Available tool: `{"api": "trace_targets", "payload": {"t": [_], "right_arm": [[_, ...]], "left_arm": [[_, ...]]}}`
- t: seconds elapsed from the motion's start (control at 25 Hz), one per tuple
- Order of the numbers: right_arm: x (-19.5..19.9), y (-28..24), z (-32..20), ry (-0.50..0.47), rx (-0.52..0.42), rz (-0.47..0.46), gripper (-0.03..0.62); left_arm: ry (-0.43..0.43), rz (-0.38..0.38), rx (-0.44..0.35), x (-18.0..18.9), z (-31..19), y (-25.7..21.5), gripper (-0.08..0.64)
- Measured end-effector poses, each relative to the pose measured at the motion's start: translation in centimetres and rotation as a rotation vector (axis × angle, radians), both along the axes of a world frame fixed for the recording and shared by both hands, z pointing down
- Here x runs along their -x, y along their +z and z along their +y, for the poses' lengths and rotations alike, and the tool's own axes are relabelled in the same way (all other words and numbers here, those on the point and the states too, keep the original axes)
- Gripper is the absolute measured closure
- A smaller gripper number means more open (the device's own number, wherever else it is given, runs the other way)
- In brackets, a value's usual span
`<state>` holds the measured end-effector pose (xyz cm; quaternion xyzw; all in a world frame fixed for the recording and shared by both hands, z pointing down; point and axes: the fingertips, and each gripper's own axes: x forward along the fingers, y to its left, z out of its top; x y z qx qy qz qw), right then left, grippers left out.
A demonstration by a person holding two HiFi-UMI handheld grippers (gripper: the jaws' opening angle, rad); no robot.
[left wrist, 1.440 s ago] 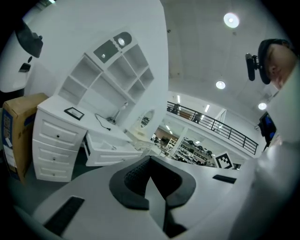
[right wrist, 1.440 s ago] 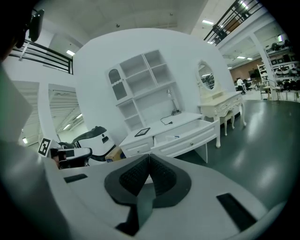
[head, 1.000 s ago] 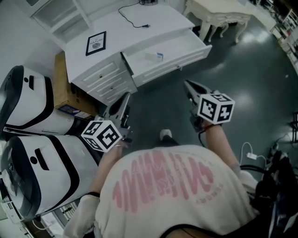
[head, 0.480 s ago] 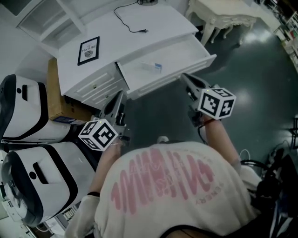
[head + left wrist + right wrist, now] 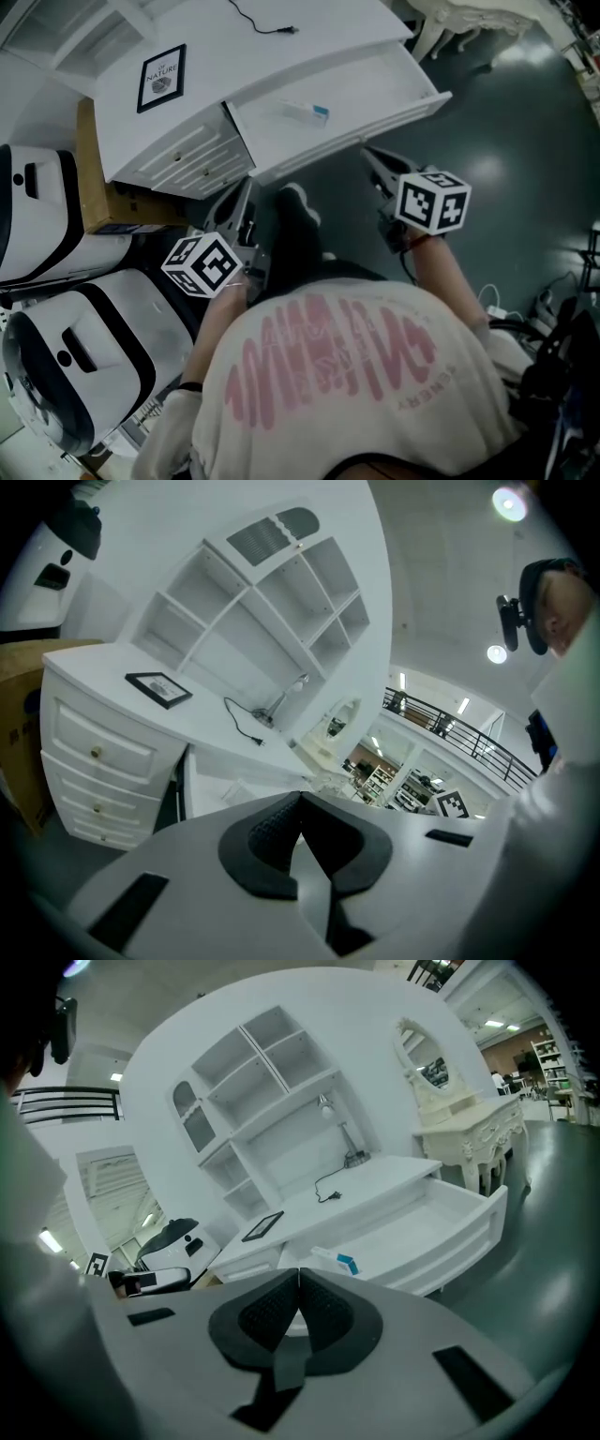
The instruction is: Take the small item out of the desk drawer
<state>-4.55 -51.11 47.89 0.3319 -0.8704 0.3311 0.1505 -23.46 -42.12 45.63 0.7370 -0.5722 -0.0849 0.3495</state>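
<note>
while both pairs of tongs hang in front of the pulled-out drawer, we see neither touching anything. the left tongs (image 5: 246, 192) (image 5: 300, 795), white with black ribbed pads, are closed, the pads meeting at the tips with nothing between them. the right tongs (image 5: 367, 153) (image 5: 298, 1272), of the same make, are pressed together too and carry nothing.

in the head view the wide white drawer (image 5: 370, 82) (image 5: 441, 1218) stands open at 12 o'clock from the two pairs of tongs. the small white box with a blue end (image 5: 306, 112) (image 5: 335, 1261) lies flat on the drawer floor, in its left half. it sits at about 1 o'clock from the left tongs and 11 o'clock from the right tongs, well apart from both.

the white painted worktop (image 5: 253, 66) carries a black-framed picture (image 5: 161, 78) at 10 o'clock from the box and a thin black cable (image 5: 258, 21) at 12 o'clock near the far edge. a brown cardboard box (image 5: 92, 192) stands against the worktop's left side, at 9 o'clock from the left tongs. two rounded white machines with black bands (image 5: 66, 366) sit at 8 o'clock. our white shirt with pink print (image 5: 328, 375) fills the bottom of the view, at 6 o'clock.
</note>
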Motion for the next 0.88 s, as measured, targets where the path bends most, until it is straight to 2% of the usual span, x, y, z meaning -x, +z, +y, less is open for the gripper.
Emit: {"api": "trace_targets", "payload": {"t": [0.12,0.44,0.6,0.88], "right_arm": [[0.8,0.8,-1.4,-0.001,0.026,-0.004,0.575],[4.4,2.0,-7.7,-0.019,0.025,0.019,0.575],[6.1,3.5,-10.5,-0.030,0.052,0.046,0.575],[8.1,7.1,-13.5,-0.067,0.114,0.097,0.575]], "left_arm": [[0.024,0.009,0.030,0.0,-1.5,1.1,0.531],[0.061,0.007,0.011,2.1,-8.2,1.4,0.532],[0.041,0.039,0.052,3.8,-10.3,3.0,0.531],[0.035,0.039,0.121,5.2,-13.1,6.0,0.531]]}}
